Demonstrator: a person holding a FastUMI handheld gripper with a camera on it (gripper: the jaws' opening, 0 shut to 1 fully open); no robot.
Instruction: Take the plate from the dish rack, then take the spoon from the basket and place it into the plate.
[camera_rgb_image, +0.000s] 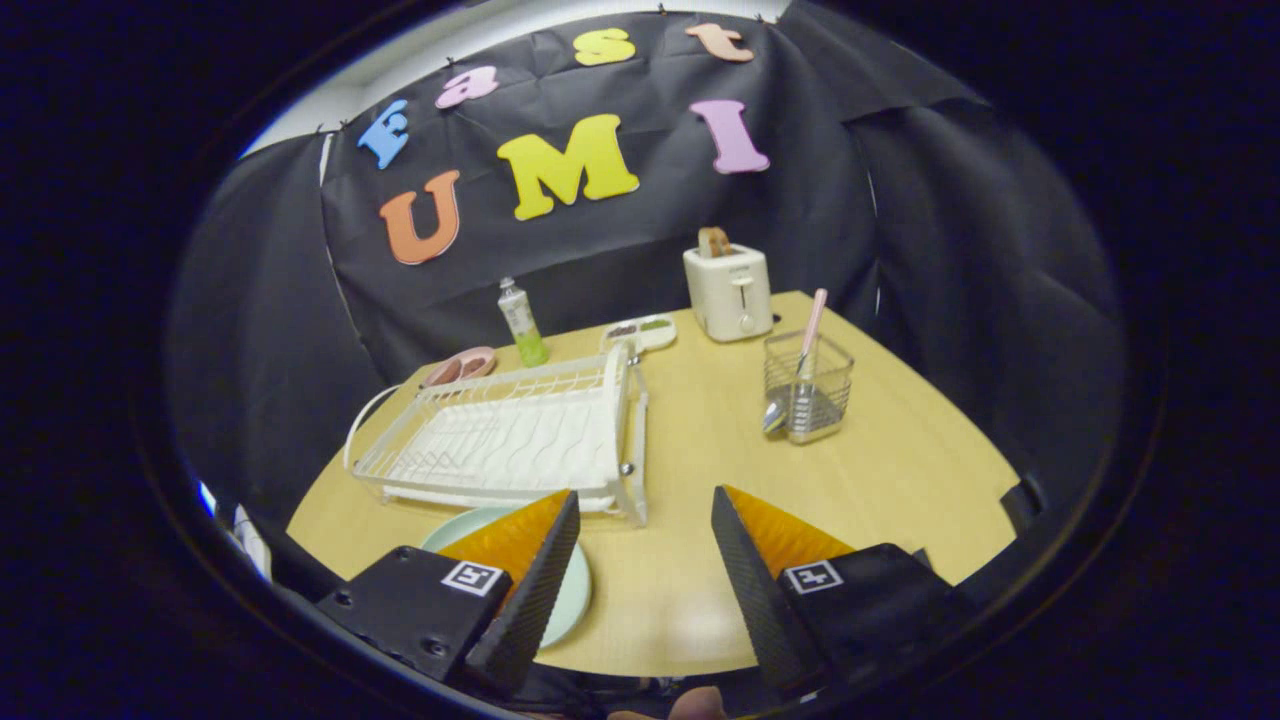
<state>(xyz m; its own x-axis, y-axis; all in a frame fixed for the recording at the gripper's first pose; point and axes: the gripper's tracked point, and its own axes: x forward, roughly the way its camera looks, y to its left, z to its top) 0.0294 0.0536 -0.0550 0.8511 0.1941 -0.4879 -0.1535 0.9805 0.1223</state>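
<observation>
Black cloth walls close in a pale wooden worktop (700, 560), seen from just above its near edge. Nearest, at the bottom of the frame, the gripper (645, 530) has its jaws spread wide and empty, bare wood showing between them. Partly under the left finger, at lower left, lies a round pale green plate (565, 600), flat on the worktop and already out of the rack. Just beyond it, centre left, stands a white wire dish rack (520, 440), now without dishes.

Further off, right of centre and well apart from the plate, is a square clear wire-mesh basket (808, 385). A spoon with a pink handle (812, 320) leans in it, handle up; a shiny bowl shape at the basket's lower left may be its head, but I cannot tell whether it sits inside or outside the mesh. Behind the rack are a pink dish (460, 365), a clear bottle with green liquid (522, 322) and a white divided tray (640, 332). Farthest back, a cream toaster (728, 290) holds a slice of bread.

My judgement: fetching the spoon comes next. The slim handle could slip from a loose pinch, the light basket could tip or drag if the spoon catches on the mesh, and the spoon could skid off the shallow plate.
</observation>
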